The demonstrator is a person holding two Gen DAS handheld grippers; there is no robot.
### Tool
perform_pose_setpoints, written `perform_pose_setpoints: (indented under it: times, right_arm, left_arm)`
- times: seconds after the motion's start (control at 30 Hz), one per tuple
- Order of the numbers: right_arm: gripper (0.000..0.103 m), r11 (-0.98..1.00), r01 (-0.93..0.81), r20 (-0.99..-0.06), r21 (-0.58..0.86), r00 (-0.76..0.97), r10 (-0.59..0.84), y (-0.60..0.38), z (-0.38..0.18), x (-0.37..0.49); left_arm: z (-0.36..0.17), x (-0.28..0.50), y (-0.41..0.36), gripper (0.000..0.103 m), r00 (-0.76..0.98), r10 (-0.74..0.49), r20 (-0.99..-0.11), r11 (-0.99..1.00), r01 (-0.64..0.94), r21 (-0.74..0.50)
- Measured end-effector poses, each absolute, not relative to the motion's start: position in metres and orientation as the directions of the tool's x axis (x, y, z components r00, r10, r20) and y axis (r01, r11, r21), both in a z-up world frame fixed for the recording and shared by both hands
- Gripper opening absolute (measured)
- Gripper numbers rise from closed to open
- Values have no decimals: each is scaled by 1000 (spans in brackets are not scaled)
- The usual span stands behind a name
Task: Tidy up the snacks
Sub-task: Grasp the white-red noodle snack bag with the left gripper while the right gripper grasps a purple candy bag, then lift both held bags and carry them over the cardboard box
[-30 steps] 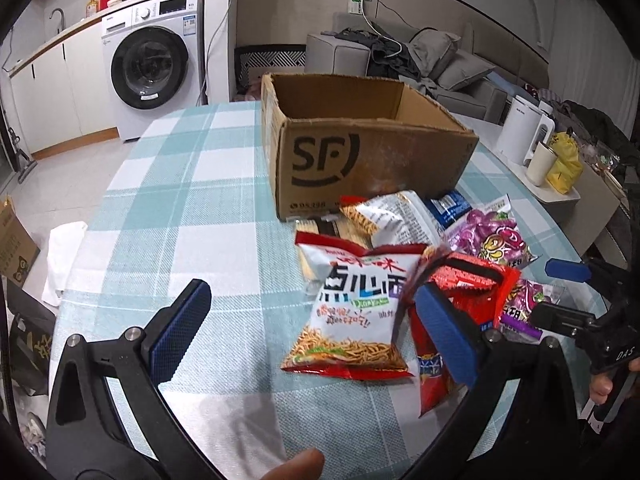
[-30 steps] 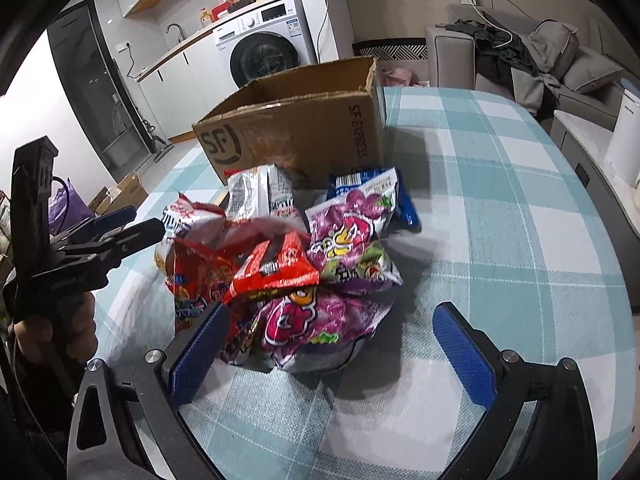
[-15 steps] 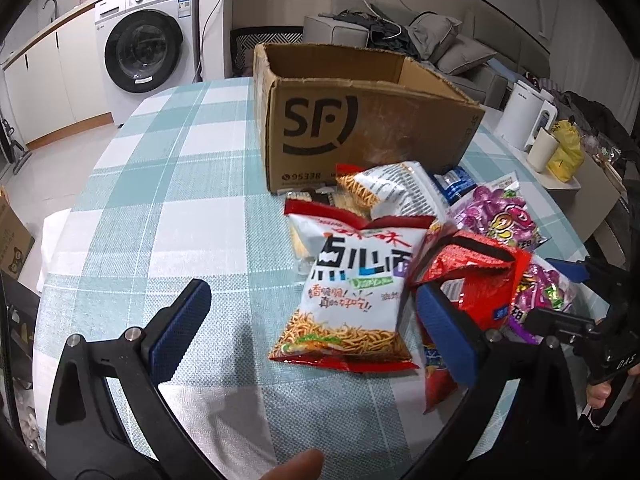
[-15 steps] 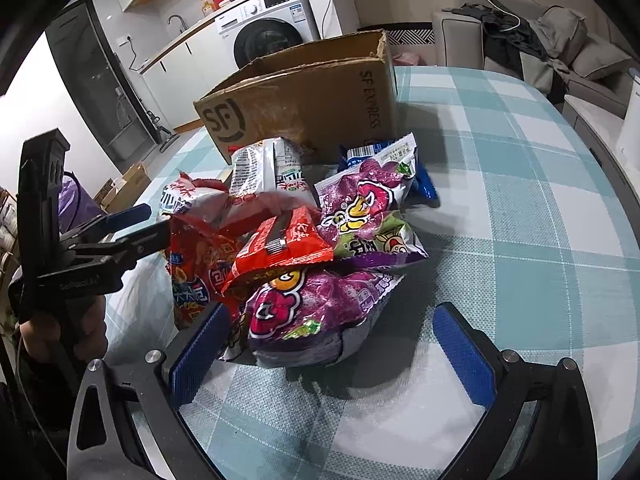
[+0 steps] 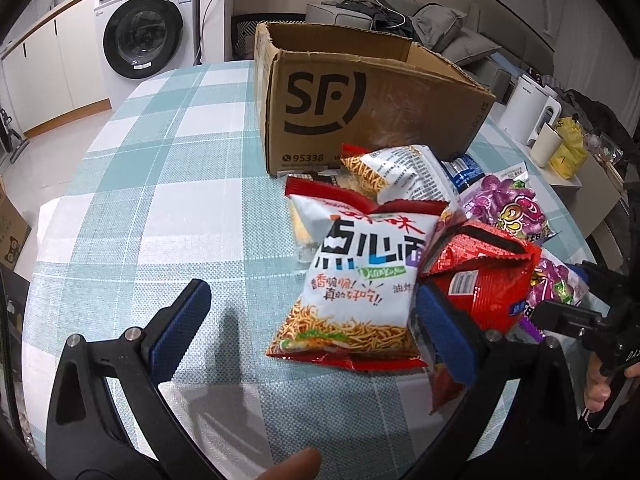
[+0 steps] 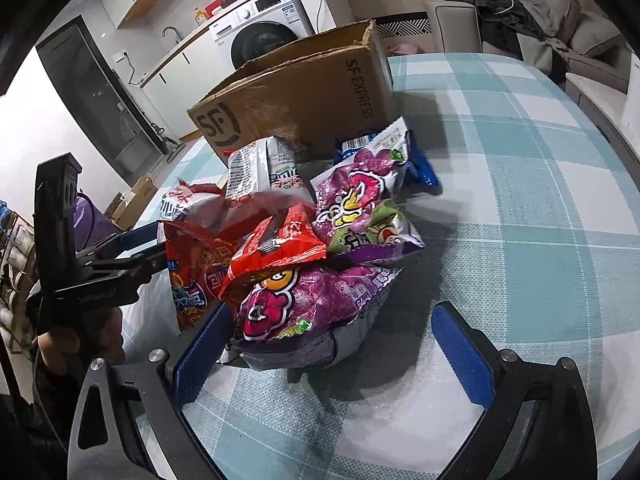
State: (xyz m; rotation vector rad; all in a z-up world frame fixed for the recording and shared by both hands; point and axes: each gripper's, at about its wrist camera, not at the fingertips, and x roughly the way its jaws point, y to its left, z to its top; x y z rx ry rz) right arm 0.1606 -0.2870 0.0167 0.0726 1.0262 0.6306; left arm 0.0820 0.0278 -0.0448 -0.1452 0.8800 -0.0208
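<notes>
A heap of snack bags lies on the checked tablecloth in front of an open SF cardboard box (image 5: 360, 96), also in the right wrist view (image 6: 304, 92). Nearest my left gripper (image 5: 316, 328) is a white and red noodle-snack bag (image 5: 360, 276); the gripper is open, its right pad beside that bag's lower right corner. A red bag (image 5: 484, 276) lies to its right. My right gripper (image 6: 332, 352) is open, straddling the near end of a purple bag (image 6: 312, 304). A red bag (image 6: 276, 248) and a second purple bag (image 6: 360, 208) lie on top.
A white kettle (image 5: 524, 108) and a cream cup (image 5: 546, 146) stand on a side table at the right. A washing machine (image 5: 144, 28) is behind on the left. A sofa (image 6: 540, 28) stands past the table. The teal checked tablecloth (image 5: 168, 184) stretches left of the heap.
Both grippers have moved forward toward the heap, which looms larger. The right gripper's jaws now flank the near purple bag. Both stay open.
</notes>
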Motion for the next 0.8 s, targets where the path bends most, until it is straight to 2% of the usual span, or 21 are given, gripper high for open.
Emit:
perform_pose_setpoints:
  times: [0.07, 0.17, 0.37, 0.43, 0.63, 0.8]
  right_arm:
    - [94, 812, -460, -768, 359, 349, 537, -286, 15, 160]
    - [90, 804, -466, -761, 369, 345, 549, -285, 14, 160]
    - [81, 794, -463, -747, 395, 341, 571, -285, 14, 159]
    - [76, 787, -473, -740, 397, 343, 579, -284, 15, 158]
    - [61, 778, -490, -735, 393, 341, 586, -281, 17, 153]
    - [56, 779, -489, -729, 392, 351, 587, -286, 17, 147]
  left_arm:
    - [-46, 82, 28, 102, 637, -86, -766, 989, -39, -143]
    - [-48, 84, 28, 99, 636, -92, -766, 988, -38, -150]
    - [-49, 84, 25, 69, 628, -156, -763, 980, -1, -201]
    - [-49, 82, 24, 54, 630, -183, -755, 976, 21, -219]
    - [-46, 79, 25, 44, 639, -222, -736, 965, 35, -261]
    - [-43, 74, 28, 43, 651, -224, -726, 962, 31, -270]
